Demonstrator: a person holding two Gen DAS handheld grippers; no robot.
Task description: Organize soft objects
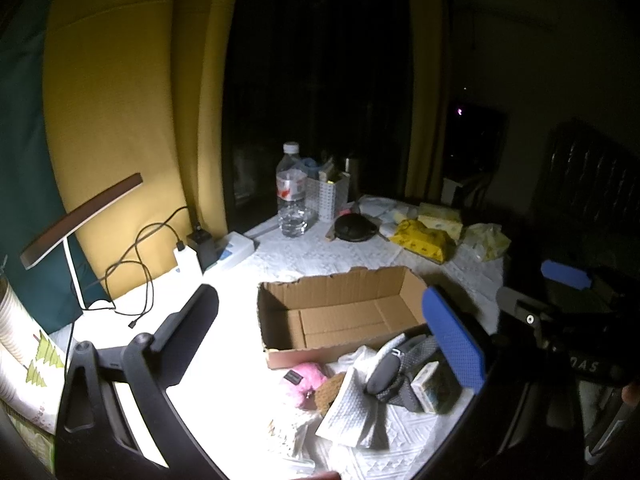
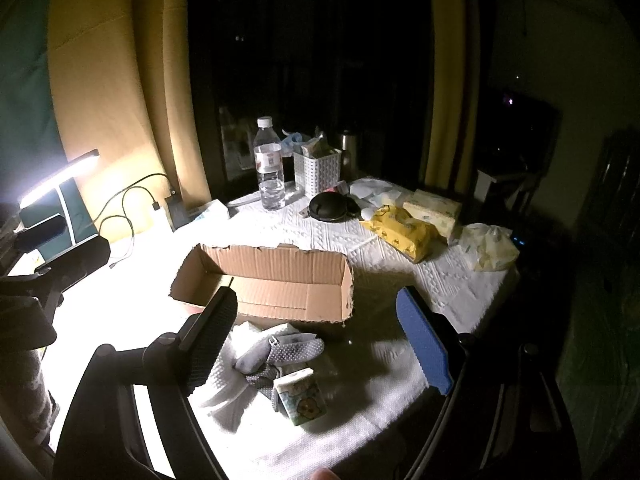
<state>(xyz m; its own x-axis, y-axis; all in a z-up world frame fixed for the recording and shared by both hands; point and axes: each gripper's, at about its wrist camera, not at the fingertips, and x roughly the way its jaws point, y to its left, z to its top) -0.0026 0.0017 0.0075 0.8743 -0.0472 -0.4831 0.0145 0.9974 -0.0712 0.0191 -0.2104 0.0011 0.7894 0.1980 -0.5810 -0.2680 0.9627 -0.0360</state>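
The right gripper (image 2: 320, 340) was held with its jaws spread wide and nothing between them, poised above the heap of soft objects (image 2: 272, 364) on the near part of the table (image 2: 380, 280). The left gripper (image 1: 324, 332) was likewise seen wide apart and empty, raised over the same ground, with the right tool's blue finger (image 1: 566, 274) visible off to its right.

The heap lay just in front of the cardboard box (image 2: 272, 280), against its near wall: a white textured cloth (image 1: 352, 408), a grey dotted sock (image 1: 386, 370), a small printed tissue pack (image 2: 302, 398) and, in the left view only, a pink plush item (image 1: 308, 378). The box was seen open and bare inside.

The step in hand was judged to be the approach to a first pick, with nothing yet sorted. The next move was thought to call for a descent onto one item, the sock on top being likeliest, and a closing on its bulk so that the cloth beneath would not be dragged along.
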